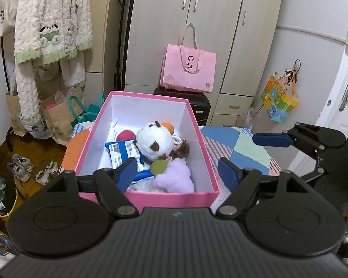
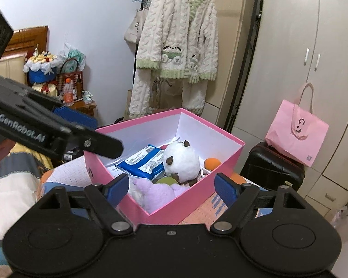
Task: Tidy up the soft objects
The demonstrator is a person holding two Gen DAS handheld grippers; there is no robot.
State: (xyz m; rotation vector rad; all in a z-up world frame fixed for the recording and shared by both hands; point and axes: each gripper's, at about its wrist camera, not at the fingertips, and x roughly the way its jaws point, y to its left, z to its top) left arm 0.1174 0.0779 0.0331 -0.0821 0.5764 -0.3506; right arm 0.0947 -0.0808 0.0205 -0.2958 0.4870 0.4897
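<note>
Both the left gripper (image 1: 177, 170) and the right gripper (image 2: 171, 185) are spread and empty. The soft toys lie in the pink box (image 1: 148, 195), the white plush (image 1: 150, 142) at twelve o'clock from the purple plush (image 1: 174, 177). The box sits near the bed's edge; a nudge could tip it off.

A pink box (image 1: 174, 197) with white inner walls holds a white plush (image 1: 150, 141) with brown ears, a lilac plush (image 1: 176, 178) and a blue-and-white packet (image 1: 125, 150); blue gripper pads (image 1: 127, 173).
</note>
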